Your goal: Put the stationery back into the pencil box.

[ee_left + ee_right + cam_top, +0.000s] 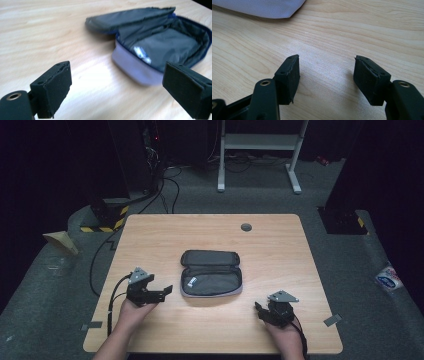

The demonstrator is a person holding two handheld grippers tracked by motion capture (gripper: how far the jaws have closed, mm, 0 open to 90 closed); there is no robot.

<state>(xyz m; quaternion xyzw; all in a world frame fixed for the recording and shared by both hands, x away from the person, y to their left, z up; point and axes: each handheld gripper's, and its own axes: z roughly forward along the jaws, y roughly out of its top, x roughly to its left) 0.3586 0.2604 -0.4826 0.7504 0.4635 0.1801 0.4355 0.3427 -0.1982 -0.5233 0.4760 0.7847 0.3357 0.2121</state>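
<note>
Near the bench's front-left corner: left gripper, jaws spread wide, nothing between them, aimed toward the pouch. No earlier picture to compare against, so only the present stance told. Right gripper near the front-right corner, jaws apart too, empty, bare wood between the pads in its own view.

Pouch at mid-bench, unzipped and lying open like a book: dark lid half toward the far edge, tray half with pale grey wall toward the front edge. Long axis parallel to the front edge, running left to right. From the left gripper, ahead and to the right, just beside the pouch's left end; apart, not touching. From the right gripper, ahead and to the left, farther off, with only a pale corner of the pouch at the top of its view. Left gripper judged the nearer, and better lined up with the near wall of the tray half.

Inside the tray, a small white label, blurred, print unreadable. Contents otherwise hard to make out in the dark lining; apparently empty, not certain. Zip teeth and puller not discernible. Right-hand end of the pouch cut off by the left gripper's own pad in its view.
</note>
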